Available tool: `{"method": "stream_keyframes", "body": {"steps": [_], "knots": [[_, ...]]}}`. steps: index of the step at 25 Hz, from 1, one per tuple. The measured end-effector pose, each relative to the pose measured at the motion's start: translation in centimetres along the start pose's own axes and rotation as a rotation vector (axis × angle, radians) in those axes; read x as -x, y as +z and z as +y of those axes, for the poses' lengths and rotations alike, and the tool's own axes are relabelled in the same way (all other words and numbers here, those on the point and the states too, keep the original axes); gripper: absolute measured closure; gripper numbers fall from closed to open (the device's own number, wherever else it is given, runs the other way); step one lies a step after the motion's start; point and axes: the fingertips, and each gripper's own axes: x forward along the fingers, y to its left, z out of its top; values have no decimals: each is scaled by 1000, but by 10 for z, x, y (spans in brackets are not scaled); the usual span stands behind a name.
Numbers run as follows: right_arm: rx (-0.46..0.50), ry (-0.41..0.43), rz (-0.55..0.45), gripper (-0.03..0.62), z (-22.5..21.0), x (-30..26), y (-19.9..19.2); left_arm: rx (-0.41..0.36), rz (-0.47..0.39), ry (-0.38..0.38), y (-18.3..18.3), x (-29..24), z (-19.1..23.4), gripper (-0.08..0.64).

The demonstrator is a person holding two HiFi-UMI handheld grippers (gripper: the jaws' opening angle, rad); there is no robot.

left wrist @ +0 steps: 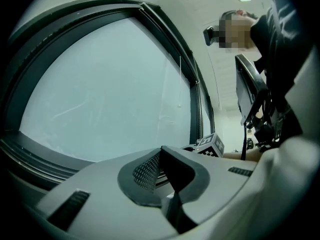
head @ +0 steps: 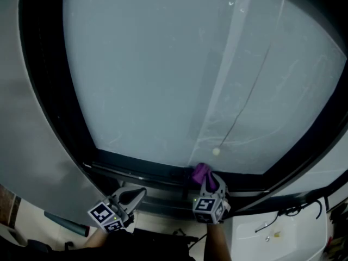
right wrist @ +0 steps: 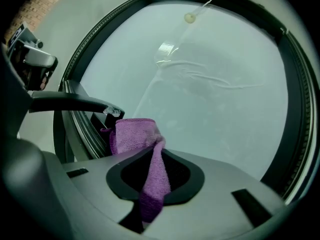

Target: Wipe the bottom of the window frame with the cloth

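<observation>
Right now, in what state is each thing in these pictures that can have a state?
Purple terry cloth: bunched, sticking out past the jaws, at the bottom of the frame.
Right gripper: shut on the purple terry cloth.
Left gripper: shut, nothing between its jaws.
Dark window frame: looks closed.
Pale glass pane: streaked.
Thin cord with a bead: hanging loose in front of the glass.

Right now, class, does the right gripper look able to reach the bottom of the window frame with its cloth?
Probably yes: the right gripper holds the purple cloth right at the bottom frame rail, with nothing between them.
</observation>
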Motion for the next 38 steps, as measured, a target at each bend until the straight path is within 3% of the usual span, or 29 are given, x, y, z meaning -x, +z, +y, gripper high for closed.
{"method": "stream_keyframes", "body": {"steps": [10,17,31,38], "knots": [[36,16,8,532,-32,9,-19,5,10,-52,-4,-49,-34,563],[36,13,20,532,-58,14,-39,-7,-41,-47,2,-68,-49,563],[-59,-111,146,532,-79,31,-70,-4,-18,-306,15,-112,-66,563],[-68,-164,173,532,-90,33,-72,-3,-23,-355,16,-122,-65,563]]}}
